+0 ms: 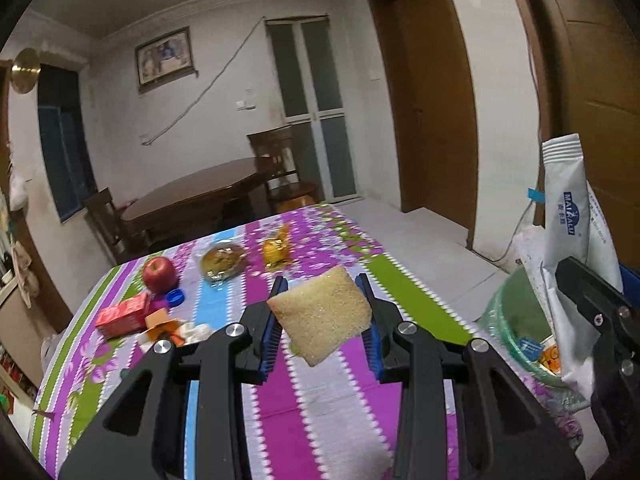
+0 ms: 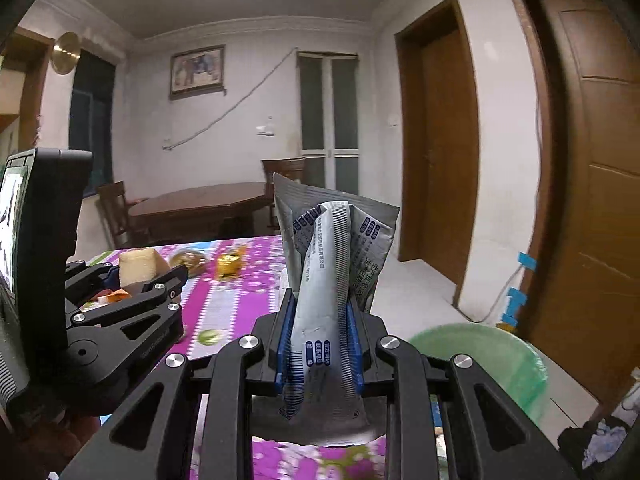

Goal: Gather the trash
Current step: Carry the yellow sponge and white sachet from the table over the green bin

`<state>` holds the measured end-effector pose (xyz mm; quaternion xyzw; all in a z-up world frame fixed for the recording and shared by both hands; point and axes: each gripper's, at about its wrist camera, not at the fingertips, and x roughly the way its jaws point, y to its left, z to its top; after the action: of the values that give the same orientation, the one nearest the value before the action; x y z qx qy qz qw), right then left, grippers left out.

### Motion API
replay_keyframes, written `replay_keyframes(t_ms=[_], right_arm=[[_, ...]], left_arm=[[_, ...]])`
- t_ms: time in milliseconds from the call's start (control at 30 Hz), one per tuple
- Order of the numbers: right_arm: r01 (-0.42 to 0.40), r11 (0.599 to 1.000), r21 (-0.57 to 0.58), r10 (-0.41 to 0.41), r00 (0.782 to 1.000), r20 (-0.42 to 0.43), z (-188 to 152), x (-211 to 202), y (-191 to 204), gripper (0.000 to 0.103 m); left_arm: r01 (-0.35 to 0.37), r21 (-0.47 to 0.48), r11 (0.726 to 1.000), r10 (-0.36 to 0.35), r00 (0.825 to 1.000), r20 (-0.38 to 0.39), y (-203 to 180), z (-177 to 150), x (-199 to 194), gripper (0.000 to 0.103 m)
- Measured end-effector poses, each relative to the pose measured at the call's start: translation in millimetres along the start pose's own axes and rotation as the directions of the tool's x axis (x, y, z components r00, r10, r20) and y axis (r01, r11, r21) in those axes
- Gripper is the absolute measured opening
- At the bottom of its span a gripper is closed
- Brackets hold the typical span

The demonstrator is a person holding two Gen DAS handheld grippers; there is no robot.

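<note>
Two pieces of trash are in hand: the left gripper (image 1: 322, 312) pinches a sponge (image 1: 320, 314), the right gripper (image 2: 322, 344) is clamped on a crumpled wrapper (image 2: 332, 276). Both hang above the table (image 1: 320, 420), near the green bin (image 2: 500, 356) at its right edge. Next, I judge, comes carrying each over the bin and letting go. An apple (image 1: 159, 274), red carton (image 1: 122, 316) and wrapped snacks (image 1: 222, 261) remain behind; nothing blocks the way.

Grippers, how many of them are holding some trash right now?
2. The left gripper pinches a tan sponge-like square above the striped tablecloth. The right gripper is shut on a crumpled white wrapper beside the green bin.
</note>
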<state>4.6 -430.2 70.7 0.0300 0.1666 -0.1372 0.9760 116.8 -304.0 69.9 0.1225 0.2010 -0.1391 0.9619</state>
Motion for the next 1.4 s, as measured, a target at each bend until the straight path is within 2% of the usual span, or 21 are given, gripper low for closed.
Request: replay_keyframes(t_ms=[167,467,1000,1267,1400], right_arm=[[0.050,0.999,0.021,-0.050,0.999,-0.003,-6,-4,-34,0.025],[0.119,0.993,0.023,-0.119,0.993,-0.014,-14,-12,-64,0.025],[0.246,0.969,0.012,-0.245,0.968,-0.044,-14,-14,-124,0.025],[0.285,0.958,0.045,-0.277,0.952,-0.126,-19,-6,-166,0.025],[0.294,0.954,0.061,-0.279,0.943,-0.179,-27,0,-185,0.025]], left_arm=[[0.029,0.026,0.999,-0.029,1.000,-0.001,-21,3,7,0.033],[0.069,0.078,0.995,-0.068,0.998,-0.013,-55,1,18,0.033],[0.137,0.182,0.974,-0.133,0.991,-0.036,-117,2,33,0.033],[0.235,0.244,0.941,-0.226,0.972,-0.063,-160,10,42,0.033],[0.297,0.257,0.920,-0.285,0.955,-0.084,-178,12,46,0.033]])
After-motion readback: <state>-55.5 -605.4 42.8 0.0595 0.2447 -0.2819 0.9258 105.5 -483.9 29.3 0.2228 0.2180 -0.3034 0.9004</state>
